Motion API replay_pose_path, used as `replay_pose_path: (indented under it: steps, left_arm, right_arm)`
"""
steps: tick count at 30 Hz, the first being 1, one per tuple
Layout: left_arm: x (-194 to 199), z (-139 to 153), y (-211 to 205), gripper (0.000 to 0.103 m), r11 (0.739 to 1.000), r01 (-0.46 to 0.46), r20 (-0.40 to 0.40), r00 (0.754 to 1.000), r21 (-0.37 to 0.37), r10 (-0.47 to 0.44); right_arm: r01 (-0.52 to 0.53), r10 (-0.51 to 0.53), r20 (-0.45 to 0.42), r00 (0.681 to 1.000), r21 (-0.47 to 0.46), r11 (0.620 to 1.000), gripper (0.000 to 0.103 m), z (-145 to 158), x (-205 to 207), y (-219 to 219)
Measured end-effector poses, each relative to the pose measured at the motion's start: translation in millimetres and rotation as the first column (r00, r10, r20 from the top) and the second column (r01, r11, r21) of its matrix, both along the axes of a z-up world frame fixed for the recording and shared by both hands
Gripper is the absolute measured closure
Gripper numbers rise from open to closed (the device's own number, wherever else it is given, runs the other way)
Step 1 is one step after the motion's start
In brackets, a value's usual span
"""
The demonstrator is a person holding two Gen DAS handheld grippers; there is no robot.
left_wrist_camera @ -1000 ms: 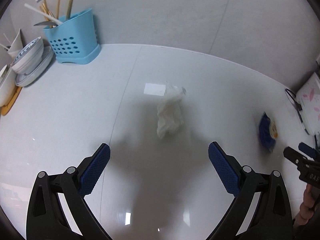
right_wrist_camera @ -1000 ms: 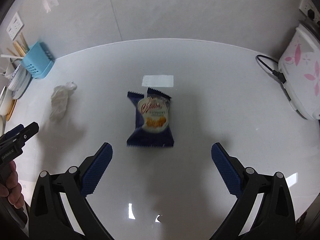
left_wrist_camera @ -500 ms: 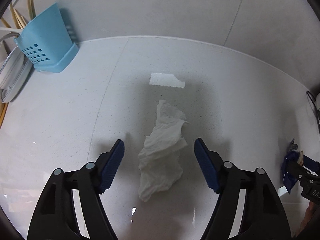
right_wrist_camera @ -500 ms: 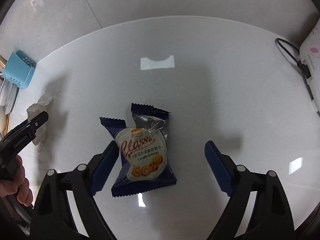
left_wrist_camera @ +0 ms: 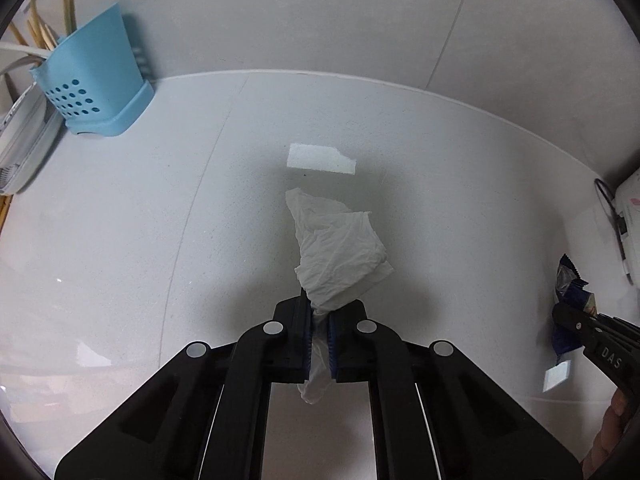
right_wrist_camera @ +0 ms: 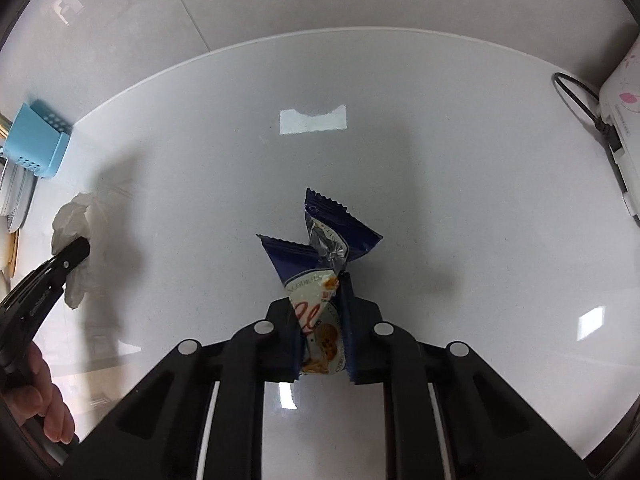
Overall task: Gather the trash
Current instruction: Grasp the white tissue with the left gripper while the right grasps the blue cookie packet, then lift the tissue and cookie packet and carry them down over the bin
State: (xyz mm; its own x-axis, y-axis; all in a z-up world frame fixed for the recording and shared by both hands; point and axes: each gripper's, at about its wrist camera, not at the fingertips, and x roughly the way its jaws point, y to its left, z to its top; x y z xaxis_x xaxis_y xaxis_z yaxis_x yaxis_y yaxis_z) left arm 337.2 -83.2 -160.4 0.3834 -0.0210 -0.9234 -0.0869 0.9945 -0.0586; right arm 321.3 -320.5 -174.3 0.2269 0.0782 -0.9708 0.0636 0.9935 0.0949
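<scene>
1. Left gripper (left_wrist_camera: 319, 340): jaws wide a second ago, now clamped on the near end of the crumpled tissue (left_wrist_camera: 340, 252); the rest of the tissue fans out ahead over the white surface (left_wrist_camera: 120, 240).
2. Right gripper (right_wrist_camera: 323, 336): also gaping a second ago, now pinched tight on the blue cookie wrapper (right_wrist_camera: 320, 256), whose torn ends splay beyond the fingertips.
3. Both pieces were lying loose on the surface before; each is now in a grip. Whether they have left the surface cannot be told.
4. Judgement: pick-up stage done for both; carrying to a bin comes next. No bin in view.
5. Farther back: blue utensil holder (left_wrist_camera: 98, 80) and stacked plates (left_wrist_camera: 20, 140) at left, white appliance (right_wrist_camera: 624, 120) with its cable (right_wrist_camera: 580, 100) at right, tiled wall behind.
</scene>
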Motion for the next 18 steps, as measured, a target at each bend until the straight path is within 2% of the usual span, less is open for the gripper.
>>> replay_pose_path:
  steps: [5, 18]
  left_arm:
    - [-22.5, 13.0, 11.3, 0.098, 1.000, 0.019, 0.029, 0.999, -0.004, -0.018]
    - [-112.7, 37.3, 23.9, 0.098, 0.999, 0.052, 0.059, 0.997, 0.002, -0.052]
  right_arm:
    - [-0.007, 0.007, 0.035, 0.999, -0.009, 1.000, 0.090, 10.3, -21.9, 6.7]
    - [-0.051, 0.053, 0.133, 0.990, -0.023, 0.998, 0.090, 51.2, -82.5, 39.0]
